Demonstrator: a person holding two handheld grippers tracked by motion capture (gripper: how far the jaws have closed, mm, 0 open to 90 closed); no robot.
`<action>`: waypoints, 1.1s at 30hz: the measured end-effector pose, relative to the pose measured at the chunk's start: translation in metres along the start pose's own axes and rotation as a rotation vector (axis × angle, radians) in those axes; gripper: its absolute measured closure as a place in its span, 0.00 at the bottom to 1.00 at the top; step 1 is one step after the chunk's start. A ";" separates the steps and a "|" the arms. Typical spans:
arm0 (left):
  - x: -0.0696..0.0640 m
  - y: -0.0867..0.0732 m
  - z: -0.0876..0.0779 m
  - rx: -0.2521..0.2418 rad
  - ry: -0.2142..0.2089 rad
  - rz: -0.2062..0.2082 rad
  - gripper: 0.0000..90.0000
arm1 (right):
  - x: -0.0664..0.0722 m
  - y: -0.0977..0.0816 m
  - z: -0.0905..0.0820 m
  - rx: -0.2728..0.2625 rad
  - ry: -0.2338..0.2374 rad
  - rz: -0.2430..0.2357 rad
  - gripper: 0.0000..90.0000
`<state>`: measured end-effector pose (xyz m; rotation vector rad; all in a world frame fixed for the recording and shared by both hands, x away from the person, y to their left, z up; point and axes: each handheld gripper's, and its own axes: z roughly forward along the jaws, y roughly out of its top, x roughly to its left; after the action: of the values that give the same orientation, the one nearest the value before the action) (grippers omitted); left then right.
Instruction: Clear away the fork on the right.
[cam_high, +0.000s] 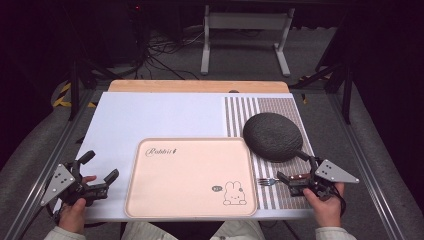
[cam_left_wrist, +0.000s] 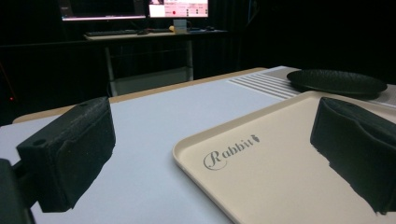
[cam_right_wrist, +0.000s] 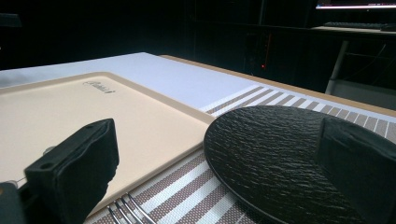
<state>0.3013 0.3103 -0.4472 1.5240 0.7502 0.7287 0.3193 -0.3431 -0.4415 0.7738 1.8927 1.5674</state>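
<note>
Fork (cam_high: 268, 181) lies flat on the striped placemat (cam_high: 240, 112) just beside the pink tray (cam_high: 150, 200); thin, so right gripper (cam_high: 296, 172), jaws open and empty, could skid it under the tray rim or nudge the black plate (cam_high: 273, 136). Left gripper (cam_high: 100, 172) is open too, idle by the tray.

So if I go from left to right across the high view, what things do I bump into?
Left gripper → pink tray → fork → right gripper.
</note>
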 end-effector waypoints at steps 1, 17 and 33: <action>0.000 0.000 0.000 0.002 0.000 0.002 0.01 | 0.000 0.001 0.000 -0.004 -0.002 -0.002 0.01; 0.001 0.001 -0.001 0.003 0.005 0.000 0.01 | 0.000 0.000 0.000 0.012 0.010 0.004 0.01; 0.000 0.001 -0.001 0.001 0.015 0.001 0.01 | -0.006 0.023 0.018 0.027 0.036 -0.005 0.01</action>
<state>0.3004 0.3113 -0.4462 1.5208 0.7615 0.7417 0.3384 -0.3325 -0.4210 0.7567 1.9432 1.5655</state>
